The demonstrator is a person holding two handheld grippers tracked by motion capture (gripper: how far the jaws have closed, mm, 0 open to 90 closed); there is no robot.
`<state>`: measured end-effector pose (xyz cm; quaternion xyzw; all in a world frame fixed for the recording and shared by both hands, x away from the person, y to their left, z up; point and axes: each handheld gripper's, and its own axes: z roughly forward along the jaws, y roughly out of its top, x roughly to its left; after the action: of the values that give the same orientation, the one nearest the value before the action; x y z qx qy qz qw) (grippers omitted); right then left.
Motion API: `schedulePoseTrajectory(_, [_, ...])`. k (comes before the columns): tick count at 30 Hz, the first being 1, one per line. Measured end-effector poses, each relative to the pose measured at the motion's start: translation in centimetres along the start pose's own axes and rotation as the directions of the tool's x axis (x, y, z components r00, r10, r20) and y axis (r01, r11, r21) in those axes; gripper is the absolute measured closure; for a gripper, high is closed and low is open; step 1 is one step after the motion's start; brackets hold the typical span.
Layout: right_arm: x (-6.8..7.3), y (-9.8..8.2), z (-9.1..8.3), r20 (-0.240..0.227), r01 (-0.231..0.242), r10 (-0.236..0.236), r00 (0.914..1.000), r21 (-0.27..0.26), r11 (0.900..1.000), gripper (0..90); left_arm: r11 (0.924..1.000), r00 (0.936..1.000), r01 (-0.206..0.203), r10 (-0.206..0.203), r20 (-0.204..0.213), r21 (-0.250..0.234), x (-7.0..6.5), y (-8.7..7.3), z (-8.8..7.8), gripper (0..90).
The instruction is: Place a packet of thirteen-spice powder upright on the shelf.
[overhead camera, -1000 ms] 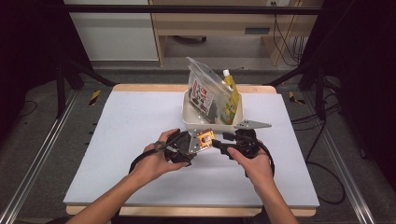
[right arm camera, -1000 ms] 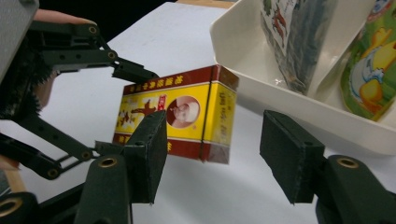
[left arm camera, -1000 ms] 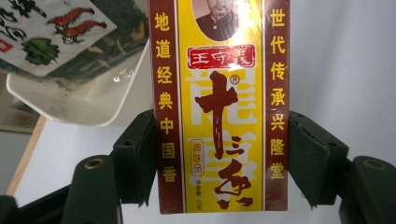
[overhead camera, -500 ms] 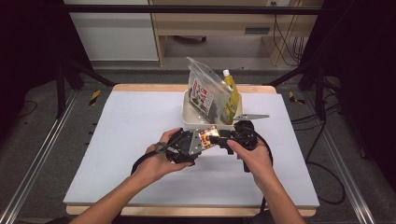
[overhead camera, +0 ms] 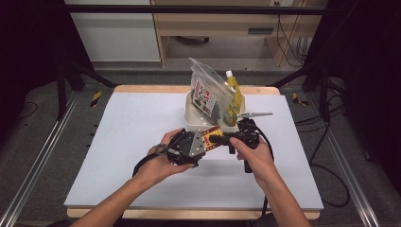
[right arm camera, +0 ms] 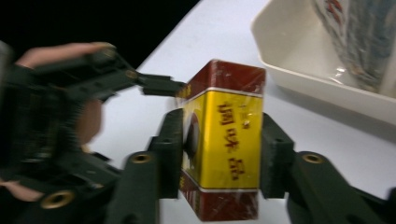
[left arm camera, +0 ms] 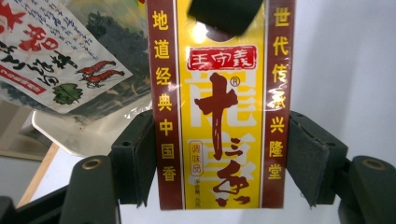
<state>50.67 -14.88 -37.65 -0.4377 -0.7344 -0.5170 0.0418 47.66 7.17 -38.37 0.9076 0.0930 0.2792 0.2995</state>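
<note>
Right gripper (overhead camera: 218, 139) has slid in toward the left one since a second ago; its jaws have just been closing and now clamp the yellow-red box (overhead camera: 212, 136). Left gripper (overhead camera: 206, 143) grips the box's other end. Box held mid-table, at 6 o'clock of the white tray (overhead camera: 190, 115).

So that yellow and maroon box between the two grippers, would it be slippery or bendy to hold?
The yellow and maroon box keeps flat faces and crisp corners, so probably stiff. Its glossy wrap shows glare, so it may slide a little in the right gripper.
</note>
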Motion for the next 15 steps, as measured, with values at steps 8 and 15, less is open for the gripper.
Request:
schedulePoseTrajectory(8, [0.8, 0.6, -1.7, 0.098, -0.016, 0.017, 0.9951, -0.012, 1.0, 68.2, 0.9963, 0.9965, 0.081, -0.08, 0.022, -0.029, 0.3, 0.2, 0.0, 21.1])
schedulePoseTrajectory(15, [0.0, 1.0, -4.9, 0.306, 0.013, -0.017, 0.9518, 0.016, 1.0, 68.0, 0.9835, 0.9831, 0.178, -0.179, 0.037, 0.032, 1.2, -1.7, -0.6, 13.1])
